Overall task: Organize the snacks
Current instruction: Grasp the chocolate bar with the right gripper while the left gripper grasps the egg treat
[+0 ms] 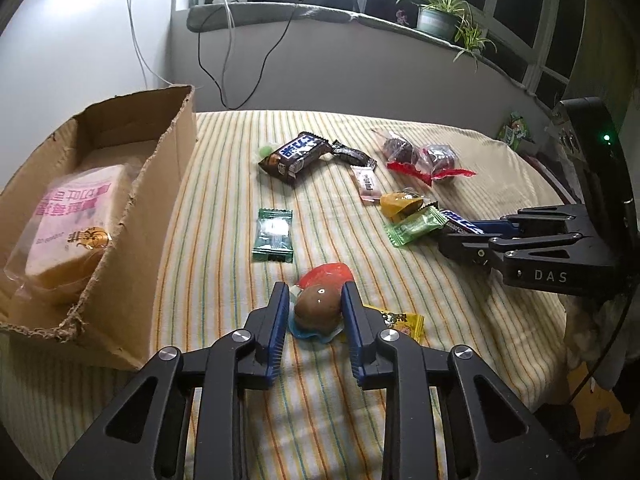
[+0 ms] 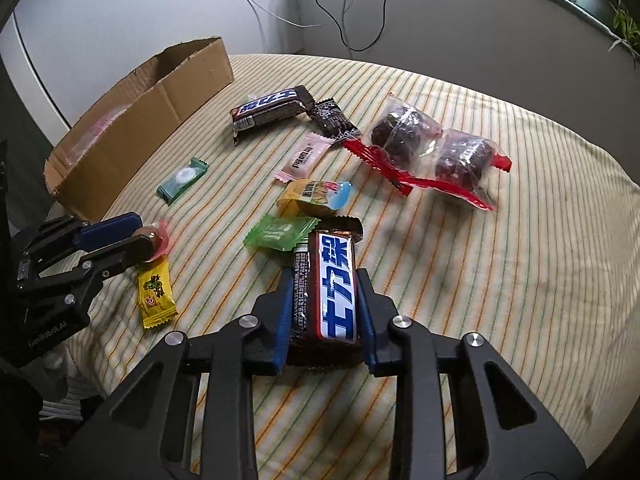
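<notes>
The left gripper (image 1: 314, 306) pinches a brown egg-shaped snack (image 1: 318, 306) in clear wrap, just right of the cardboard box (image 1: 132, 216) – the right gripper (image 2: 324, 308) clamps a chocolate bar (image 2: 326, 292) farther right on the striped cloth (image 2: 500, 280).

I've got a brown egg snack (image 1: 318, 306) in clear wrap pinched on my left, a Snickers-style chocolate bar (image 2: 326, 292) lengthwise on my right; other sweets scattered beside the cardboard box (image 1: 160, 200).
</notes>
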Demonstrator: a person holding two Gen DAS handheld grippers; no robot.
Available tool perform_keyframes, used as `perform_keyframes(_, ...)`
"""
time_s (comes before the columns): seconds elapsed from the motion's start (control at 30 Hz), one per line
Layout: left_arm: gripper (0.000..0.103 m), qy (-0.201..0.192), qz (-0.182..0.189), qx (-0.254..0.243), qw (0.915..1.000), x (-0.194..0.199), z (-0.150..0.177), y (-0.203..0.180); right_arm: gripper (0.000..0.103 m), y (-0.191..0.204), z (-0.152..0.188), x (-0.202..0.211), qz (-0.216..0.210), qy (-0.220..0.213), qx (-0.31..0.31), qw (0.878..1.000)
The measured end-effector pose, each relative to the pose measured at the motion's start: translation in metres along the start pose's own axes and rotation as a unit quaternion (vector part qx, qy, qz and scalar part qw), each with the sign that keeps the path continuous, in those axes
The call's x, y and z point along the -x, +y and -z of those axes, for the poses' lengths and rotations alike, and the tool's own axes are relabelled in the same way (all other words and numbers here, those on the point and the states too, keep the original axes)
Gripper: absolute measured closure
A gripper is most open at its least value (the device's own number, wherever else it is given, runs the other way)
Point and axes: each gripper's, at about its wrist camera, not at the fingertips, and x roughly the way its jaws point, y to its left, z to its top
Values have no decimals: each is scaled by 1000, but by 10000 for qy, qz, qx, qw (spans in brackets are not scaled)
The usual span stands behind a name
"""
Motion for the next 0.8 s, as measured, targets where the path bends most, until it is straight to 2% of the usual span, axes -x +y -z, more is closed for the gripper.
perform_keyframes(0.43,80,-50,-1,42,10000,1,0,0,74,-13,3,27,174,-292,-123,9993)
perform_keyframes(0.47,83,-61,-2,45,10000,2,0,0,74,-13,2,29,183,-322,-122,9992)
perform_keyframes(0.8,83,-126,-28,5,9999,8,-1,-1,74,-4,-5,41,213,-489,19,9986)
